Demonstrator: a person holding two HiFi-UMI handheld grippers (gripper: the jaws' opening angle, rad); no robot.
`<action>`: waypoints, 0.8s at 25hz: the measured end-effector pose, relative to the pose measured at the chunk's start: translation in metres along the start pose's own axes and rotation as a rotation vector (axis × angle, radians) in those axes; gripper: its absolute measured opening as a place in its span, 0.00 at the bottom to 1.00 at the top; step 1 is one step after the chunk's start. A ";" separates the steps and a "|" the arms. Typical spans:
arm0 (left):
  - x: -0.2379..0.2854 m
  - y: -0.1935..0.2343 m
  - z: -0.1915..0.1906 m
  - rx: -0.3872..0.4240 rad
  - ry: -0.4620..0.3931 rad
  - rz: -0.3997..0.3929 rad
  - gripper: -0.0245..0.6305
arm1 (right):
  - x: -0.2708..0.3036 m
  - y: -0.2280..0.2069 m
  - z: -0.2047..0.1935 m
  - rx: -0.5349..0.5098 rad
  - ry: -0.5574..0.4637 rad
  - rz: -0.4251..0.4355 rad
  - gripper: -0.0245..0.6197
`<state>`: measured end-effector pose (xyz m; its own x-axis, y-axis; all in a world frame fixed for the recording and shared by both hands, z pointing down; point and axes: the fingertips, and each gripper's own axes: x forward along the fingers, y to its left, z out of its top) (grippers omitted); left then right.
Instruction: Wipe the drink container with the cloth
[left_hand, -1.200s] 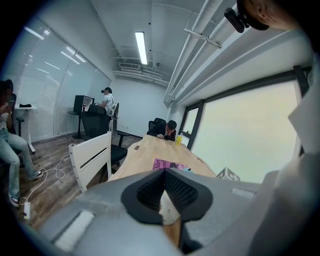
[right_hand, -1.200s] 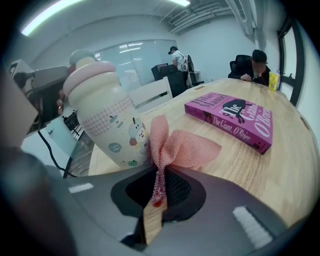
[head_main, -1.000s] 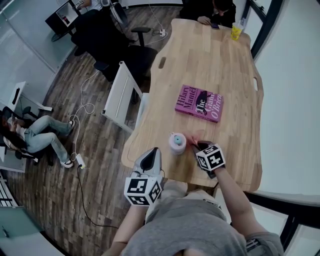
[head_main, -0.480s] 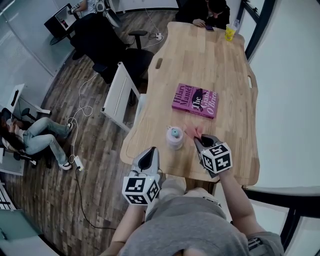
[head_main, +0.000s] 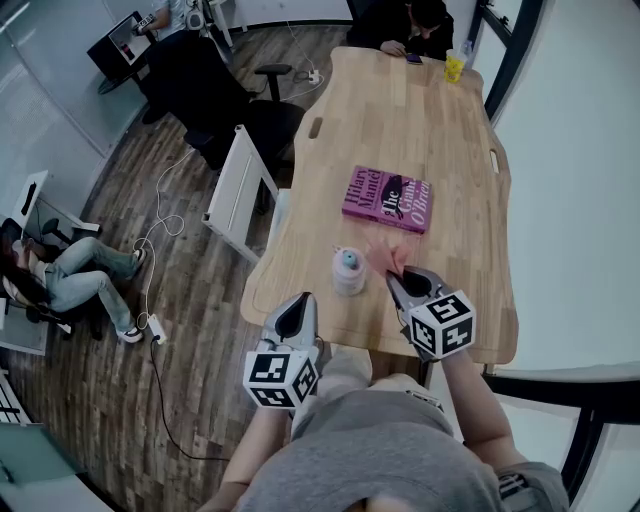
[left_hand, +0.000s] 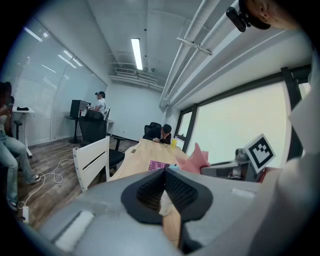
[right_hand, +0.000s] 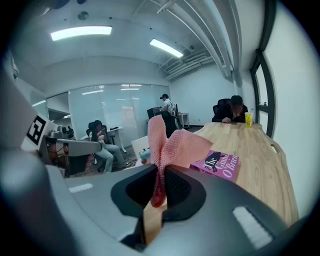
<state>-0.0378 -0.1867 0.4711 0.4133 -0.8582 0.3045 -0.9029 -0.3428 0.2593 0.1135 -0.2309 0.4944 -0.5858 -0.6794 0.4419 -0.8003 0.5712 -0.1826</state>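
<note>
The drink container (head_main: 348, 271) stands upright on the wooden surface (head_main: 450, 130), close to its near edge, with the pink book (head_main: 388, 199) farther off. Only the head view shows this layout. There the right gripper (head_main: 404, 279) hangs just right of the container and the left gripper (head_main: 296, 308) sits at the near left edge. The right gripper view shows its jaws pinching the pink cloth (right_hand: 172, 146), with the container's top peeking out left of it. The left gripper view shows those jaws pressed together with nothing between them.
</note>
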 end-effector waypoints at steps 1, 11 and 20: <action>-0.001 0.000 0.000 0.000 0.000 0.000 0.04 | -0.001 0.003 0.000 0.006 -0.004 0.006 0.08; -0.006 0.002 -0.003 -0.004 0.000 0.004 0.04 | 0.008 0.022 -0.023 0.040 0.041 0.059 0.08; -0.003 0.004 -0.003 -0.007 0.005 0.008 0.04 | 0.022 0.023 -0.044 0.058 0.101 0.073 0.08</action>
<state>-0.0418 -0.1843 0.4745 0.4068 -0.8588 0.3116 -0.9053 -0.3332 0.2634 0.0880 -0.2121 0.5386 -0.6292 -0.5855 0.5111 -0.7636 0.5882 -0.2663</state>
